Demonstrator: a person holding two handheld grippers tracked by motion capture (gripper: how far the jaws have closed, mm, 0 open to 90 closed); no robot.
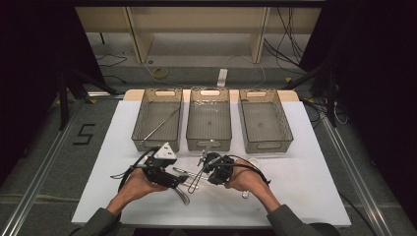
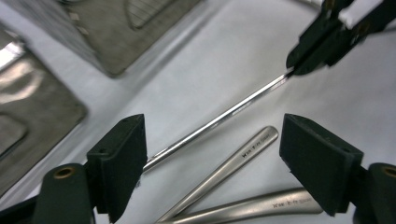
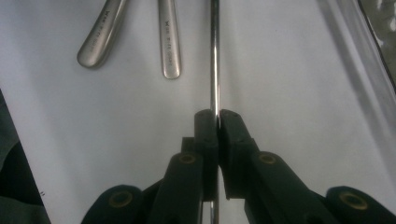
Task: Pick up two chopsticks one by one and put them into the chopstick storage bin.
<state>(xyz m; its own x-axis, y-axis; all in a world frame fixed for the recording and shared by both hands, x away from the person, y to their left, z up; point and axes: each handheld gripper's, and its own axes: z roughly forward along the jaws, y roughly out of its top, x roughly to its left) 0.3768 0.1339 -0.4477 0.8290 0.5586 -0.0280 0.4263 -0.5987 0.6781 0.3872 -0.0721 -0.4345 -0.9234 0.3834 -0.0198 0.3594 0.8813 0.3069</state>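
A thin steel rod (image 2: pixel 219 119) lies low over the white table, and my right gripper (image 3: pixel 217 114) is shut on one end of it (image 3: pixel 215 65). In the left gripper view that right gripper (image 2: pixel 299 65) pinches the rod's far tip at the upper right. My left gripper (image 2: pixel 212 128) stands open, its two pads wide apart on either side of the rod and not pressing on it. Two flat steel handles (image 2: pixel 233 161) (image 2: pixel 266 205) lie just beside the rod. From above, the left gripper (image 1: pixel 173 181) and right gripper (image 1: pixel 210 176) face each other at the table's front middle.
Three grey mesh baskets stand in a row at the back: left (image 1: pixel 139 123), middle (image 1: pixel 209 91), right (image 1: pixel 282 118). The left one holds a thin rod (image 1: pixel 162 123). The white table (image 1: pixel 305 187) ends close behind the person's forearms.
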